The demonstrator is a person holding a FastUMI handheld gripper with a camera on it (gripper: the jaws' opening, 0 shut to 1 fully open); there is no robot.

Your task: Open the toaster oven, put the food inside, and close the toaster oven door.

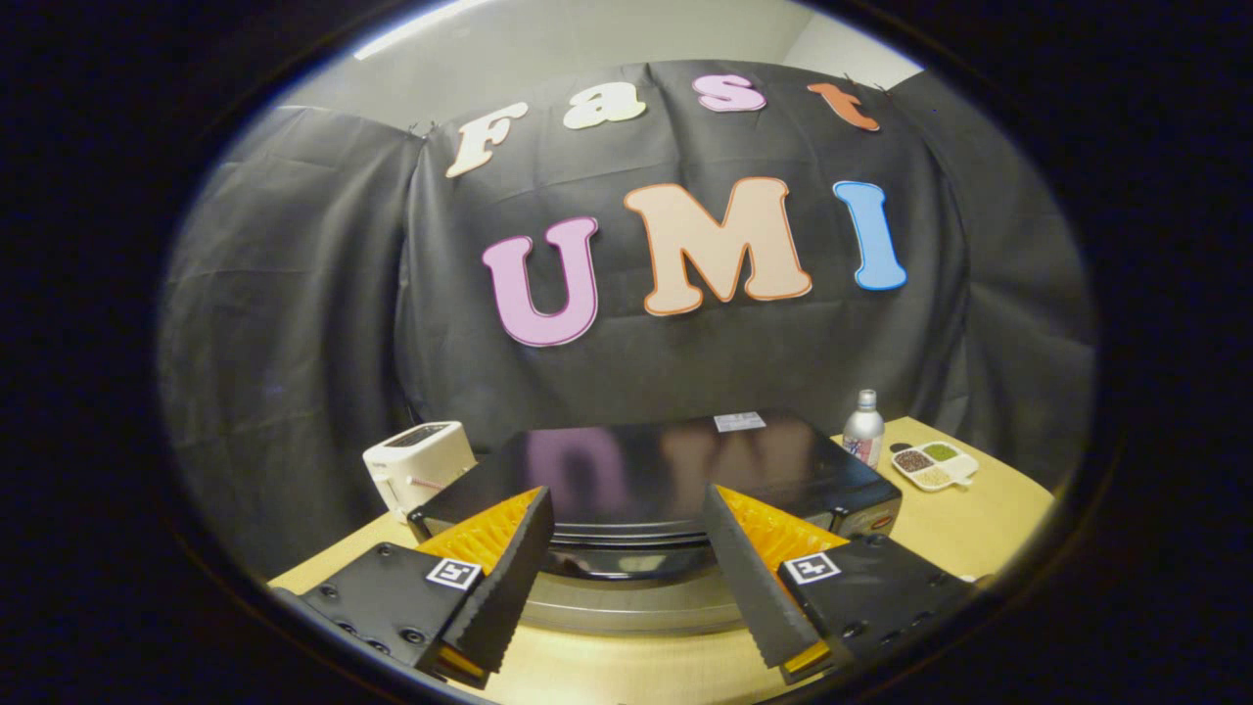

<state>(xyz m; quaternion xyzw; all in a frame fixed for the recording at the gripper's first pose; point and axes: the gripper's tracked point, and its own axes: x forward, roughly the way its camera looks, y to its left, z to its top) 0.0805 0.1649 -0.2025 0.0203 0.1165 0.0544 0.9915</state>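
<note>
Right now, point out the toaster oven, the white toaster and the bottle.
toaster oven (646, 460): gripper view, on its glossy top.
white toaster (416, 468): gripper view, on its front side.
bottle (863, 429): gripper view, on its body.

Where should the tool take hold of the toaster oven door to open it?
On the door's handle bar, the curved bar across the front of the toaster oven, coming from above and in front. The open tool already straddles its middle; the bar stands proud of the door, leaving room to hook it.
</note>
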